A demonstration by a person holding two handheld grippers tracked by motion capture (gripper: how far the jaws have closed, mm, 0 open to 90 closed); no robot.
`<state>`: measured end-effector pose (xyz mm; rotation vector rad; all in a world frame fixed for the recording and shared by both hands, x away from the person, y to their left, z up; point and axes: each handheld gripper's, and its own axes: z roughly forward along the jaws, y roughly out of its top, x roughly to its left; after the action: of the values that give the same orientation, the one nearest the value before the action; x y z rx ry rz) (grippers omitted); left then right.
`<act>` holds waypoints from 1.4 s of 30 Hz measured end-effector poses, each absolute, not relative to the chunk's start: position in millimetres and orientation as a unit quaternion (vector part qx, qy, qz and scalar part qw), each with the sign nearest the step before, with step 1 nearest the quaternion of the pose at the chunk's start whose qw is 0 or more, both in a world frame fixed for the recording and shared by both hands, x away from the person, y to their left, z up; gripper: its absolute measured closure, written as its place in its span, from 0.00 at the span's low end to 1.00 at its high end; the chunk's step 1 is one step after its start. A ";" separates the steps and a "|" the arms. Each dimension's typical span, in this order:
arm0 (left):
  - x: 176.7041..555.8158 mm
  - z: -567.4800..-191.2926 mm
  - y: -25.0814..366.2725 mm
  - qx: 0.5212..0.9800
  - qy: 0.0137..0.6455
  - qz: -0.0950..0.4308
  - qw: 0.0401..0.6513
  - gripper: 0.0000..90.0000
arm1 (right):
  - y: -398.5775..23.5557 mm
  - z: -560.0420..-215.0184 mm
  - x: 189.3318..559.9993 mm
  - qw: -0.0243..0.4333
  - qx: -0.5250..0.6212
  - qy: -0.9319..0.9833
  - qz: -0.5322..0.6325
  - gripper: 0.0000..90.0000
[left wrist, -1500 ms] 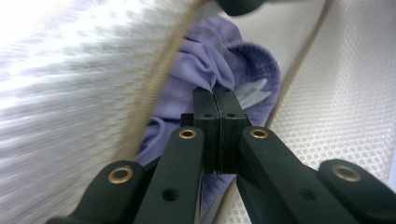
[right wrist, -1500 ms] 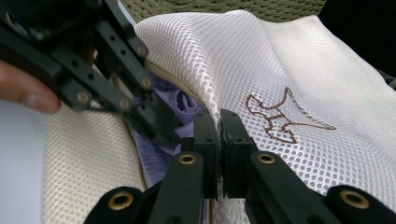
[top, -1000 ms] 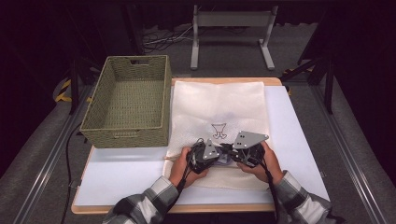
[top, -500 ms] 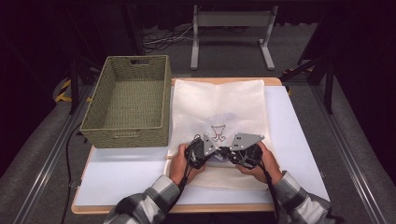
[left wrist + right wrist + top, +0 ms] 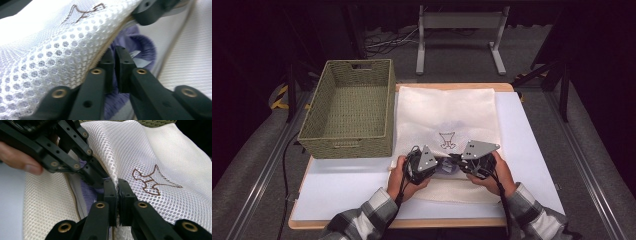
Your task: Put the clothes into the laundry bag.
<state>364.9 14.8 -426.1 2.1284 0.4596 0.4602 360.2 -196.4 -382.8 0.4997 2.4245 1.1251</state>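
High view: white mesh laundry bag [image 5: 447,112] lies flat on the table [image 5: 342,185], running from the far edge toward the near edge, right of centre; small dark emblem [image 5: 447,140] on its top layer. Green woven basket [image 5: 349,107] sits on the far-left corner, touching or just beside the bag's left edge. Both hands meet at the bag's near part: left gripper [image 5: 434,167] and right gripper [image 5: 457,162] point at each other, tips close together over a purple patch. Plaid sleeves come in from the near edge. Left gripper view: jaws narrow, a thin slit between the pads; they have just been opening a little. Pads sit at the bag's opening, w/ the zip-edged top mesh layer [image 5: 62,50] raised to their left and a purple garment [image 5: 143,47] inside the bag just beyond them; garment also shows under the jaws. Can't tell whether the pads pinch any cloth. The other gripper's tip [image 5: 155,10] clamps the mesh edge at upper right. Right gripper view: jaws [image 5: 117,192] closed on the lifted edge of the top mesh layer [image 5: 140,157], emblem [image 5: 152,181] just right of the pinch. Left gripper's tip [image 5: 93,175] reaches into the opening beside it, purple garment [image 5: 88,192] beneath, a thumb [image 5: 20,161] at far left.
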 end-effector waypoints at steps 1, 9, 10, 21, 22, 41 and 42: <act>364.4 -425.9 14.7 0.860 0.180 0.177 0.443 0.87 | -196.4 -382.6 360.3 0.210 0.179 0.872 0.405 0.96; 367.0 -439.7 -2.9 0.884 0.155 0.130 0.421 0.61 | -194.8 -384.3 360.7 0.204 0.178 0.875 0.401 0.96; 367.7 -442.6 -6.7 0.888 0.159 0.129 0.412 0.57 | -194.6 -384.6 361.0 0.204 0.176 0.876 0.399 0.96; 374.4 -448.4 -15.2 0.893 0.159 0.173 0.384 0.88 | -192.6 -386.9 361.0 0.199 0.176 0.880 0.394 0.96; 374.8 -448.4 -15.0 0.891 0.163 0.175 0.385 0.91 | -192.6 -386.9 361.0 0.199 0.176 0.880 0.394 0.96; 387.1 -445.1 -0.3 0.858 0.264 0.223 0.381 0.96 | -189.5 -390.6 360.1 0.198 0.170 0.886 0.383 0.96; 387.1 -445.1 -0.3 0.858 0.264 0.223 0.381 0.96 | -189.5 -390.6 360.1 0.198 0.170 0.886 0.383 0.96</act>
<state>387.1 -0.3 -445.1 2.1897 0.6737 0.5700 360.1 -189.5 -390.6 0.4754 2.4793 1.0715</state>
